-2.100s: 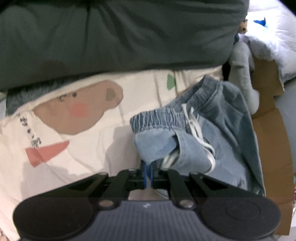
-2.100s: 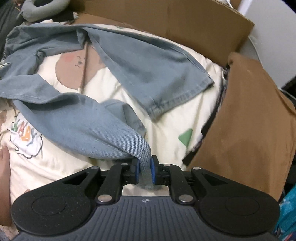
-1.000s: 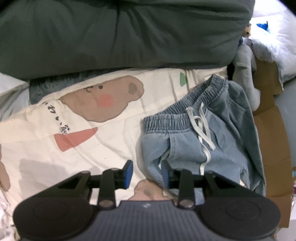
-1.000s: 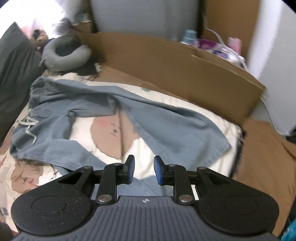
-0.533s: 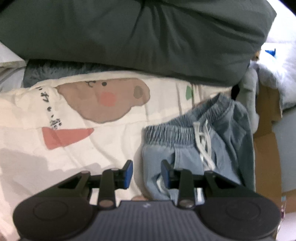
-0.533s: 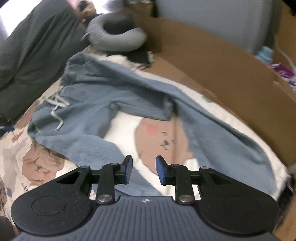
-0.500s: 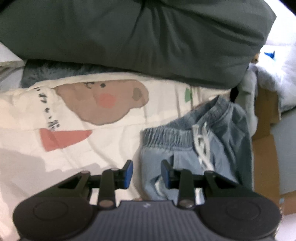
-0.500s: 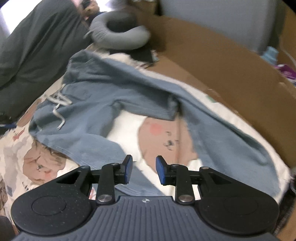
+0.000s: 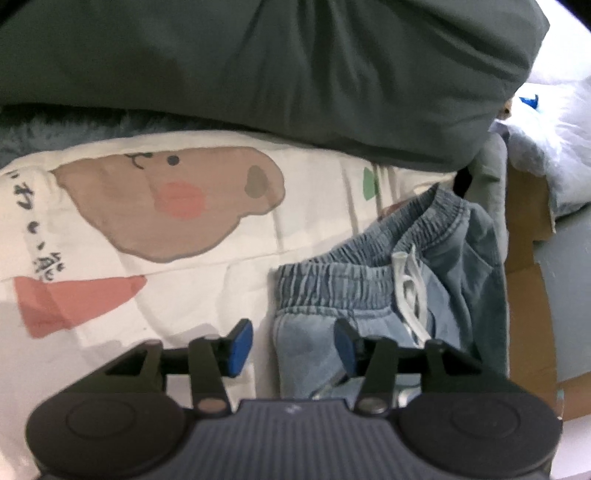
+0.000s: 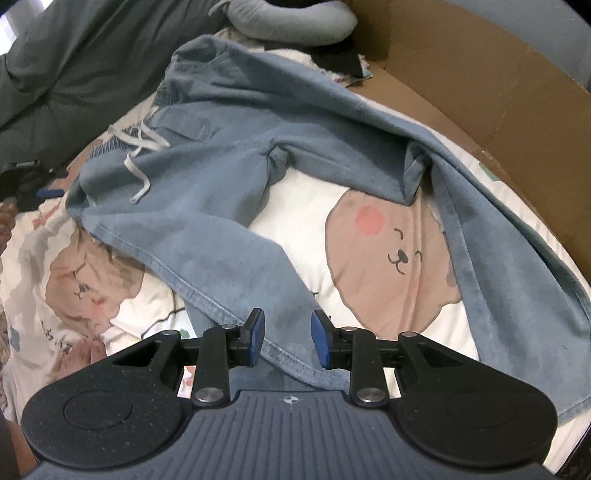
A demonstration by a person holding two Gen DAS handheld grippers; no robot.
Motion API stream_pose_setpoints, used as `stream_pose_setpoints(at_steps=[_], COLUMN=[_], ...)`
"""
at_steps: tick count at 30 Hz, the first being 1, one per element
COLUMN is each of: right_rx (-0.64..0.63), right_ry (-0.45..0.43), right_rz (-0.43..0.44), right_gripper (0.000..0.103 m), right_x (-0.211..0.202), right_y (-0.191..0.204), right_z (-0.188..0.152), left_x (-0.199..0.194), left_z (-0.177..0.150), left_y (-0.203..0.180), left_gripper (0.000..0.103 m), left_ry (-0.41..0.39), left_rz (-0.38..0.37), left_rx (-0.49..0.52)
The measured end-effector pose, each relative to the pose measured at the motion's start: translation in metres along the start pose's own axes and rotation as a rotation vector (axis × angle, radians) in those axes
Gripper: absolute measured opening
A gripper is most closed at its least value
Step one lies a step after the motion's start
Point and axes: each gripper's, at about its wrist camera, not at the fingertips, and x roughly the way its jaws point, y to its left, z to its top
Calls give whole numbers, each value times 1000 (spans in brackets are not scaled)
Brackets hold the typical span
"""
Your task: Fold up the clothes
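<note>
The blue trousers (image 10: 236, 192) lie spread on a bed sheet (image 10: 303, 206) printed with brown bears. The right wrist view shows them almost whole: the waistband with its white drawstring (image 10: 138, 147) is at the far left, and the two legs open toward the camera, one along a cardboard wall (image 10: 480, 74) on the right. A grey neck pillow (image 10: 291, 18) lies beyond the waistband. The right hand-held gripper (image 10: 284, 338) has its blue pads apart, and the hem of the nearer leg lies between them; the pads do not press on it.

The left wrist view shows only the waist part of the trousers (image 9: 369, 291), with the elastic band and the drawstring (image 9: 410, 291), beside a dark green duvet (image 9: 258, 62) which the other view shows only at its edge. The left hand-held gripper (image 9: 293, 347) is opening, its pads wide apart. The side edge of the trousers below the waistband lies between them, untouched.
</note>
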Motion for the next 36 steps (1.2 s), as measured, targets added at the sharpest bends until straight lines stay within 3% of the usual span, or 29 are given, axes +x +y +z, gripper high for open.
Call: stream_pose_setpoints(at_steps=[8, 15, 20, 25, 27, 33, 36], right_rx=[-10, -25, -40, -41, -43, -48, -44], right_ry=[-1, 12, 22, 21, 24, 21, 25], right_rz=[-1, 14, 10, 8, 8, 1, -1], right_gripper=[35, 35, 35, 35, 35, 35, 35], right_x=[6, 11, 14, 16, 16, 13, 12], right_y=[3, 11, 13, 13, 13, 13, 11], right_z=[8, 7, 5, 9, 9, 5, 2], left_x=[38, 49, 56, 67, 69, 49, 37], left_z=[0, 1, 1, -15, -18, -11, -7], left_y=[8, 0, -23, -52, -55, -46, -32], left_gripper=[55, 58, 55, 54, 54, 46, 46], left_ry=[54, 46, 40, 9, -1, 32, 55], left_rz=[-9, -1, 56, 186, 204, 132, 71], left_rx=[-8, 46, 137, 300, 312, 297, 229])
